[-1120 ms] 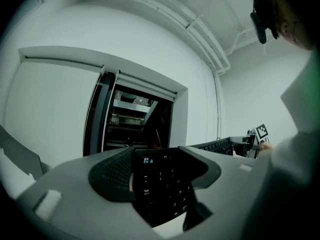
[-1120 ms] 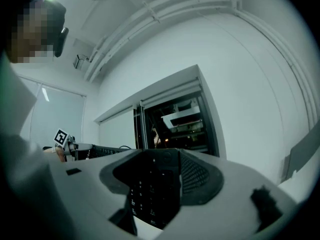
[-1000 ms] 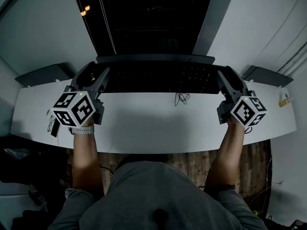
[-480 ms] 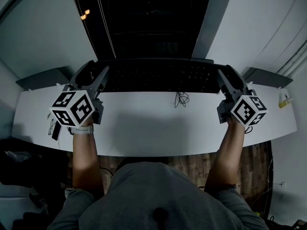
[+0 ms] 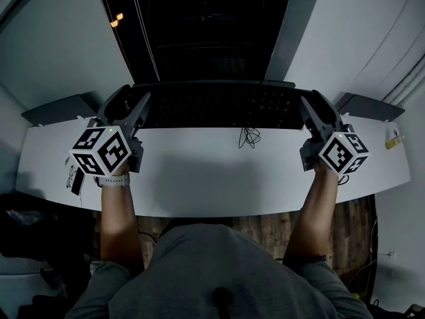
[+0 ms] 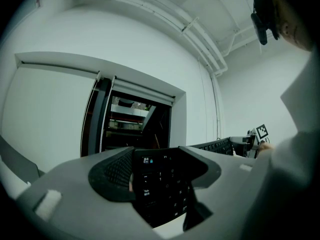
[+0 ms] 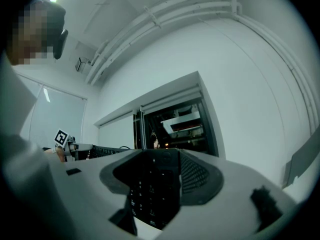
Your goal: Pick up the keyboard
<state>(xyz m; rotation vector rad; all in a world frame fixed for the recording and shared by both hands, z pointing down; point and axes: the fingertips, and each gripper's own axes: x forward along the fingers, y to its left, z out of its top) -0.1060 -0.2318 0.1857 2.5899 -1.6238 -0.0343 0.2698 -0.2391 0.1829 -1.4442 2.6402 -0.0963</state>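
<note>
Keyboard [image 5: 216, 105] | ends clamped in left tool [image 5: 131, 105], right tool [image 5: 313, 109]

One keyboard [image 5: 219, 108], one white desk [image 5: 212, 171], one cable tangle [image 5: 250, 137], and two grippers: left gripper [image 5: 129, 105], right gripper [image 5: 313, 109].

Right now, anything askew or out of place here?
Nothing damaged or spilled. The keyboard looks square, clamped between the left gripper and right gripper. Only oddity: a small tangled cable loose on the desk by its front edge.
</note>
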